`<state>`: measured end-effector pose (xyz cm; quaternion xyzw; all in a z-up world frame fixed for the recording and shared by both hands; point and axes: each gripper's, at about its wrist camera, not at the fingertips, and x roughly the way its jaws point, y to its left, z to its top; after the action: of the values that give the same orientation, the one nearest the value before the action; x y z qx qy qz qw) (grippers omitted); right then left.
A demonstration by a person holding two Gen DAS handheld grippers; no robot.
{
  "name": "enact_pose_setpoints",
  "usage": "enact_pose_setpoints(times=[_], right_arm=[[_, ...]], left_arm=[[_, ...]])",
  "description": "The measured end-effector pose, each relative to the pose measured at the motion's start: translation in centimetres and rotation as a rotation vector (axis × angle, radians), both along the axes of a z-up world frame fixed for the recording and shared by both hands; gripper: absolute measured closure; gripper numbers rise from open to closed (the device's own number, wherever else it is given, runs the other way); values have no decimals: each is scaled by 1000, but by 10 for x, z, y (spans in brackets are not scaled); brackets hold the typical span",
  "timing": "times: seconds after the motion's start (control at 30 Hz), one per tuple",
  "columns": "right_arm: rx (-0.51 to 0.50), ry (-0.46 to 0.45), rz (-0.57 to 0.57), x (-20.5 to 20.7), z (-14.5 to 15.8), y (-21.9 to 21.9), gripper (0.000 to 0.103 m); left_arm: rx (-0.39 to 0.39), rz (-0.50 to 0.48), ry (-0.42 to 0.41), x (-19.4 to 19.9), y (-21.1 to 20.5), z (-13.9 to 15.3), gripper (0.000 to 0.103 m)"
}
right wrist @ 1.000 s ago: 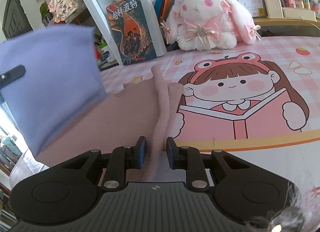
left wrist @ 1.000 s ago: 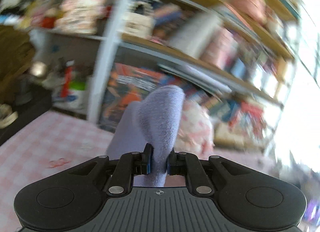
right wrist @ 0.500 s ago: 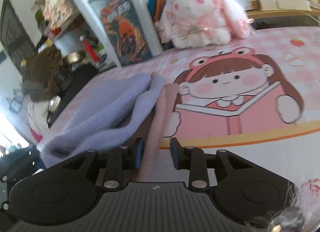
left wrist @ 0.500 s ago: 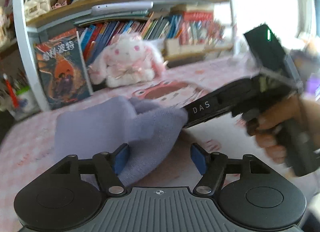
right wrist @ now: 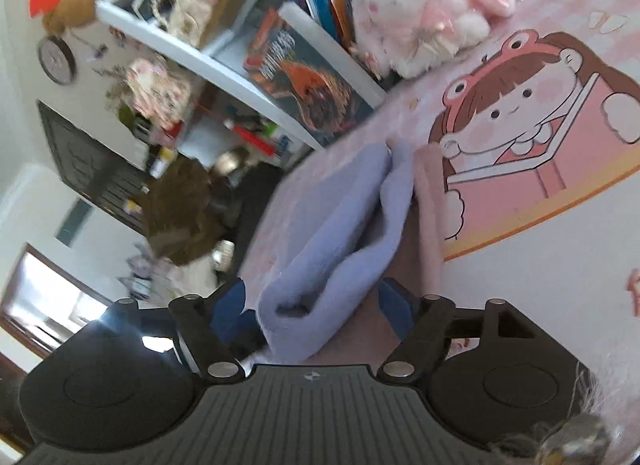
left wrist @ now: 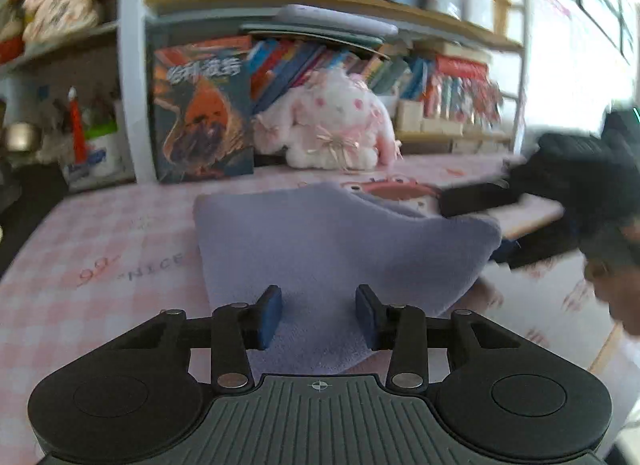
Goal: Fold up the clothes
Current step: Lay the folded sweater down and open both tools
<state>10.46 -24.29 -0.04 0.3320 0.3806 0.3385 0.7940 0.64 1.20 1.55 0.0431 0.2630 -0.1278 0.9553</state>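
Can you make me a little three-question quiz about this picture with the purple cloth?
1. True or false: the left hand-held gripper is clamped tight on the purple cloth.
2. What lies right under the purple cloth? A) a pink cloth B) a newspaper C) a blue plate
3. Which toy sits on the table in front of the books?

Key:
1. False. Its jaws stand wide open, with the cloth lying between them.
2. A
3. The white and pink plush rabbit.
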Motion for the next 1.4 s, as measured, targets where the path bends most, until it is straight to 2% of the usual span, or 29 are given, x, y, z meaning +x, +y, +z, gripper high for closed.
enact_pose_setpoints(times=[0.07,0.1,0.13,0.17,0.2,0.23,0.3,0.33,0.4,0.47,0.57,0.6,0.73,0.8,0.93,1.03,1.17,1.27,1.4], right_arm=[[-88,-15,-14,4,-1,15,34],[-141,-31,-19,6,-1,23,42],[-192,-51,-21,7,0,31,52],[-230,-102,-3,4,3,36,79],[-263,-157,14,-1,6,42,86],[-256,-241,27,-11,11,44,87],[-148,-384,65,-33,19,38,89],[-107,-398,74,-38,17,34,89],[-145,-338,14,-35,6,29,89],[-299,-185,-66,-15,-12,28,88],[-214,-129,-77,-5,-26,17,87],[-214,-125,-75,-5,-26,16,86],[-245,-146,-81,-13,-20,16,79],[-284,-171,-99,-14,-13,17,69],[-369,-233,-94,-29,-2,19,66],[-418,-275,-92,-41,6,20,57],[-459,-316,-77,-61,14,21,47],[-483,-344,-69,-77,18,22,37],[-501,-358,-65,-95,19,24,30]], left_arm=[[21,-8,-5,-3,-4,-4,65],[17,-12,-1,-6,-3,-4,65],[14,-16,3,-7,-2,-4,65],[9,-18,7,-7,-1,-3,65],[1,-19,11,-7,0,-2,64],[-11,-21,14,-6,2,-2,64],[-31,-24,15,-5,5,-3,64],[-27,-26,15,-5,4,-4,64],[-20,-30,13,-4,2,-5,64],[-13,-34,11,-3,1,-6,64],[-2,-40,8,-2,-1,-7,64],[2,-42,7,-1,-2,-8,64],[-8,-39,11,0,-2,-7,63],[-17,-33,14,-1,-1,-6,62],[-64,-9,1,-9,4,0,59],[-114,18,-28,-21,11,4,51],[-133,33,-57,-38,17,9,40],[-148,44,-78,-51,22,12,38],[-158,47,-69,-61,27,14,28]])
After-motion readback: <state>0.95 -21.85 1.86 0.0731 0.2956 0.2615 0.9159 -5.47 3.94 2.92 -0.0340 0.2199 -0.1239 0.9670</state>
